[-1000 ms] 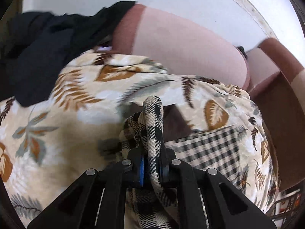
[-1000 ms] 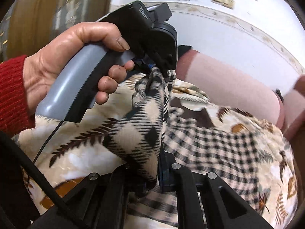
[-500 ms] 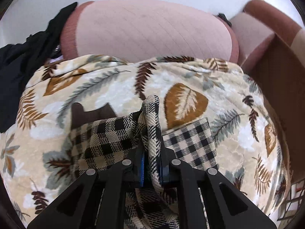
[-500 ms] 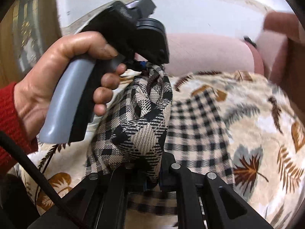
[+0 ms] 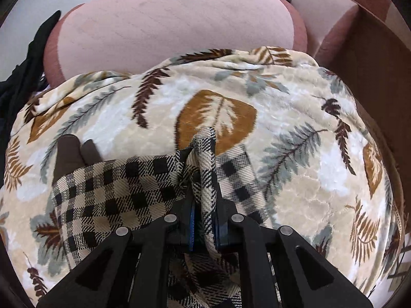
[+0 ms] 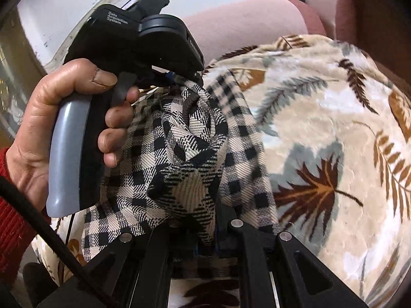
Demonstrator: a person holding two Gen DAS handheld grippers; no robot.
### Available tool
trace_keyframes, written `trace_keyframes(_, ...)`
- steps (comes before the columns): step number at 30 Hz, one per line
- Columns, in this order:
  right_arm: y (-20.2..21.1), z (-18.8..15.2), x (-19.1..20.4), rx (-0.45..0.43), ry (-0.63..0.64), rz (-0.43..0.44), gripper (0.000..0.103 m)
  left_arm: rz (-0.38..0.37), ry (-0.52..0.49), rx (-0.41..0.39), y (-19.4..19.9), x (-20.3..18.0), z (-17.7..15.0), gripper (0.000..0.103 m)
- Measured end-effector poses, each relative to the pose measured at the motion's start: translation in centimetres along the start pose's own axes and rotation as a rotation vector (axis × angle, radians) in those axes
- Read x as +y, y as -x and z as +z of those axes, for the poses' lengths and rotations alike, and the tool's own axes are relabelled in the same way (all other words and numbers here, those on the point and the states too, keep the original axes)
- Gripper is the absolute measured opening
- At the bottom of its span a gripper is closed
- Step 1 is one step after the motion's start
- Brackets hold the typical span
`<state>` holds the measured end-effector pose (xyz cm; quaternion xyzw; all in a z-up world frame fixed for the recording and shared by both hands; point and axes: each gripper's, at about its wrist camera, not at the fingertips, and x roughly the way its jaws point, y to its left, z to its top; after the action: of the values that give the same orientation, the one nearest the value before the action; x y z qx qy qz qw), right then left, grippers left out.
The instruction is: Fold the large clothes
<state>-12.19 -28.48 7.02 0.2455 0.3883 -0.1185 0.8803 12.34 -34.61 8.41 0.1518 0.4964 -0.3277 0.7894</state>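
A black-and-beige checked garment (image 5: 123, 192) lies partly on a leaf-patterned blanket (image 5: 295, 179). My left gripper (image 5: 204, 220) is shut on a raised fold of this garment (image 5: 206, 159). In the right wrist view the same checked garment (image 6: 185, 159) hangs bunched between both tools. My right gripper (image 6: 205, 233) is shut on a lower fold of it. The left gripper's body (image 6: 136, 43), held by a hand (image 6: 51, 128) in a red sleeve, pinches the cloth just above and to the left.
A pink cushion (image 5: 174, 25) backs the blanket, with a brown armrest (image 5: 372, 64) at the right. Dark clothing (image 5: 20, 84) lies at the left edge. A black cable (image 6: 51, 238) crosses the lower left of the right wrist view.
Both grippers have carried the checked garment rightward across the blanket and a little lower, rolling as they went. The dark clothing has slid to the left edge. Both grips stay shut.
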Motion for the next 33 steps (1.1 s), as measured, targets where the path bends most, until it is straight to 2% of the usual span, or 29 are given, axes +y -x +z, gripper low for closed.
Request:
trace_keyframes(9, 0.0, -1.6, -1.1, 0.033, -0.010, -0.016, 0.009, -0.005, -0.079, 0.006, -1.0, -3.4, -0.7, 0.011)
trace_keyframes(12, -0.3, -1.8, -1.5, 0.034, -0.009, -0.012, 0.009, -0.025, -0.077, 0.008, -0.8, -3.3, -0.6, 0.018)
trace_keyframes(14, -0.4, -1.8, -1.9, 0.041, -0.021, 0.003, 0.010, -0.076, -0.055, 0.009, 0.0, -2.9, -0.4, 0.023)
trace_keyframes(16, -0.2, -1.7, -2.3, 0.049, -0.041, 0.017, 0.021, -0.125, -0.046, -0.006, 1.4, -2.6, -0.2, 0.024)
trace_keyframes(19, 0.9, -1.3, -3.7, 0.038, -0.092, 0.032, 0.029, -0.170, -0.054, -0.047, 4.6, -1.9, -0.4, 0.029)
trace_keyframes(21, 2.5, -1.1, -4.8, 0.013, -0.140, 0.046, 0.032, -0.192, -0.046, -0.098, 7.4, -0.6, -0.9, 0.044)
trace_keyframes(24, 5.0, -0.3, -6.0, -0.079, -0.164, 0.001, 0.036, -0.165, -0.026, -0.164, 10.3, 1.7, -2.5, 0.058)
trace_keyframes(26, 6.3, 0.4, -6.3, -0.152, -0.153, -0.056, 0.041, -0.150, 0.005, -0.171, 11.5, 3.8, -4.1, 0.058)
trace_keyframes(28, 6.5, 1.8, -6.2, -0.190, -0.134, -0.048, 0.049, -0.140, 0.045, -0.162, 11.8, 5.9, -5.5, 0.058)
trace_keyframes(30, 5.3, 3.5, -5.7, -0.175, -0.109, 0.019, 0.056, -0.128, 0.090, -0.150, 11.8, 7.9, -6.9, 0.058)
trace_keyframes(33, 2.0, 5.2, -4.2, -0.108, -0.088, 0.069, 0.057, -0.119, 0.171, -0.114, 11.2, 10.6, -8.8, 0.058)
